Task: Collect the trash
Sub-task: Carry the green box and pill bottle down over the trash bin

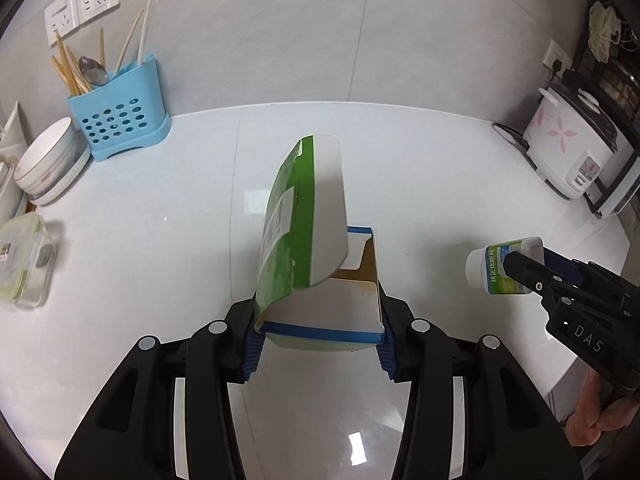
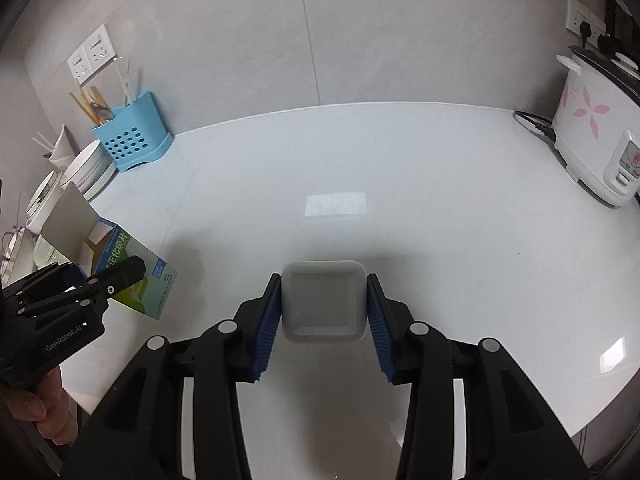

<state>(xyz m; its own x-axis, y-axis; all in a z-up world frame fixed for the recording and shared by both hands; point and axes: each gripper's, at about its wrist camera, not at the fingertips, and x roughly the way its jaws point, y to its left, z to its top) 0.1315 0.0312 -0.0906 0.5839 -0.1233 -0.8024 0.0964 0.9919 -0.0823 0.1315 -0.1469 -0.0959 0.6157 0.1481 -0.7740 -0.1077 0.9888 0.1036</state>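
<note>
Both pieces of trash are up off the counter, one in each gripper.

The opened carton (image 1: 320,264), green and white with its flap standing up, looks empty, light and easily crushed; the left gripper (image 1: 320,344) pinches it across its lower end, partly closed on the two side walls, a sensible place since the corners stiffen it. The small white bottle (image 2: 323,300), stiff, smooth and probably slippery, sits squarely between the pads of the right gripper (image 2: 323,320), clamped on its flat sides. Both hang over the pale counter (image 2: 400,184), towards its near edge; a blue cutlery holder (image 1: 120,120) stands at the back left corner, a rice cooker (image 2: 596,136) at the right edge.
</note>
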